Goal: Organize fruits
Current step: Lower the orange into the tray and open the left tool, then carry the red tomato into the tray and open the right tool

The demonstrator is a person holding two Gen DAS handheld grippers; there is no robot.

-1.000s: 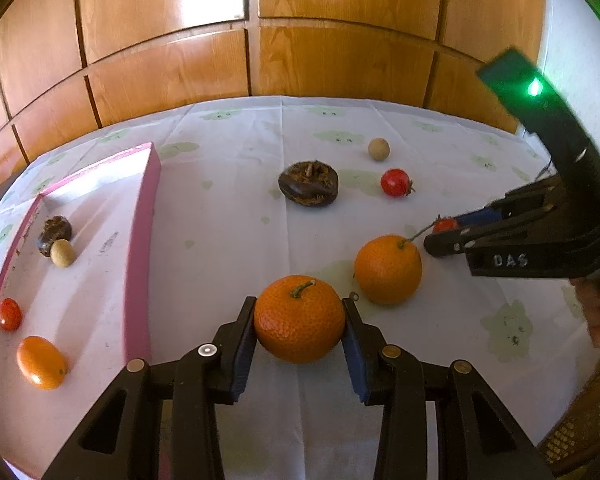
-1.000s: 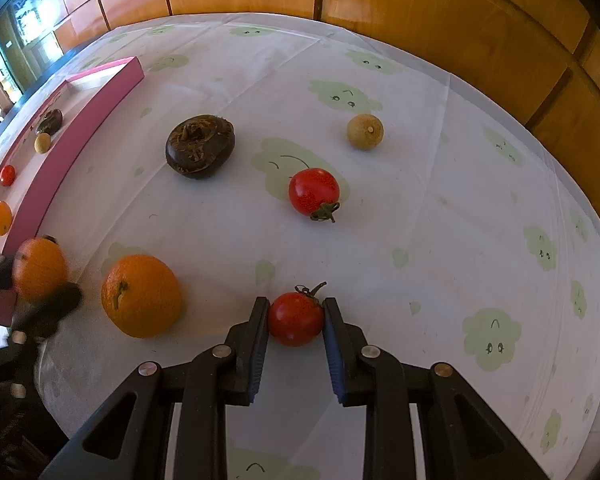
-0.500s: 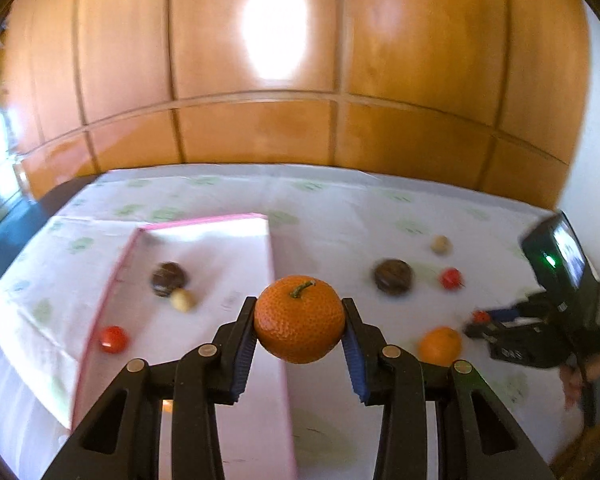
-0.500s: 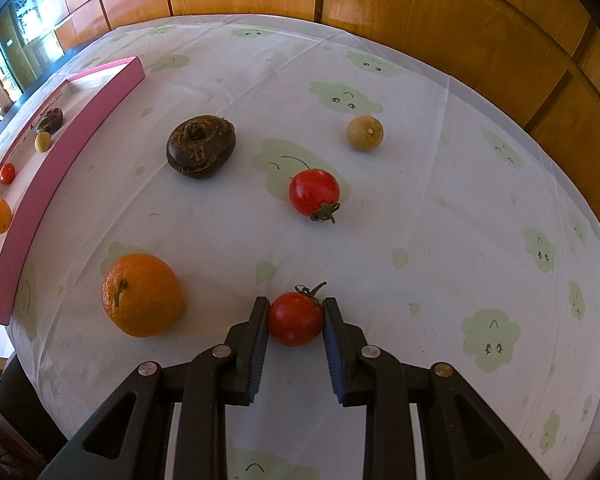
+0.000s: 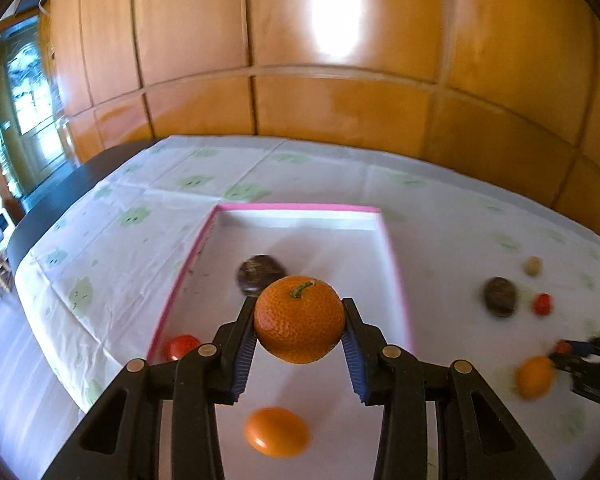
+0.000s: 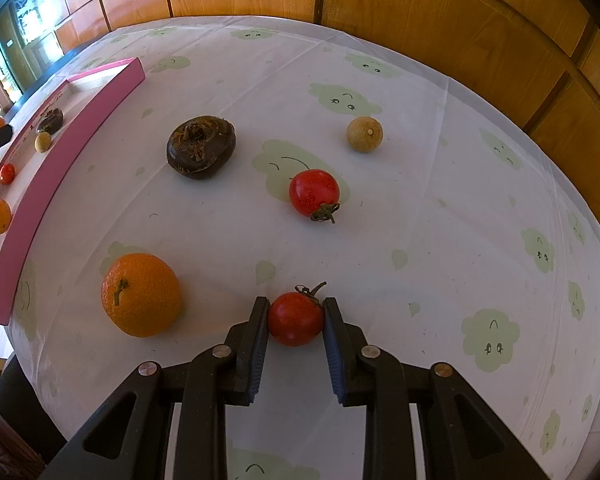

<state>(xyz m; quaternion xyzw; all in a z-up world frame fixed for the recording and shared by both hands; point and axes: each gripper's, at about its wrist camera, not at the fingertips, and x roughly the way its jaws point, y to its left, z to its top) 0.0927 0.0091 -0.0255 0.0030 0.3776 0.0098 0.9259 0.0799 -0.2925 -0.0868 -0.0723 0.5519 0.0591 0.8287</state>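
Observation:
My left gripper (image 5: pixel 299 322) is shut on an orange mandarin (image 5: pixel 299 319) and holds it above the pink-rimmed white tray (image 5: pixel 300 209). The tray holds a dark brown fruit (image 5: pixel 260 272), a small red tomato (image 5: pixel 182 346) and a small orange fruit (image 5: pixel 276 431). My right gripper (image 6: pixel 296 316) is shut on a small red tomato (image 6: pixel 295 318) low over the tablecloth. On the cloth lie a second mandarin (image 6: pixel 141 294), another red tomato (image 6: pixel 314 194), a dark brown fruit (image 6: pixel 201 147) and a small tan fruit (image 6: pixel 364 134).
The table wears a white cloth with green cloud faces (image 6: pixel 488 340). Wood panelling (image 5: pixel 340 100) stands behind it. The tray (image 6: pixel 76 116) sits at the table's left side, with a small tan fruit (image 6: pixel 43 142) in it. The table's edge falls away at left (image 5: pixel 40 240).
My left gripper has lifted the mandarin off the cloth and carried it left, over the tray. My right gripper has stayed put, shut on the tomato.

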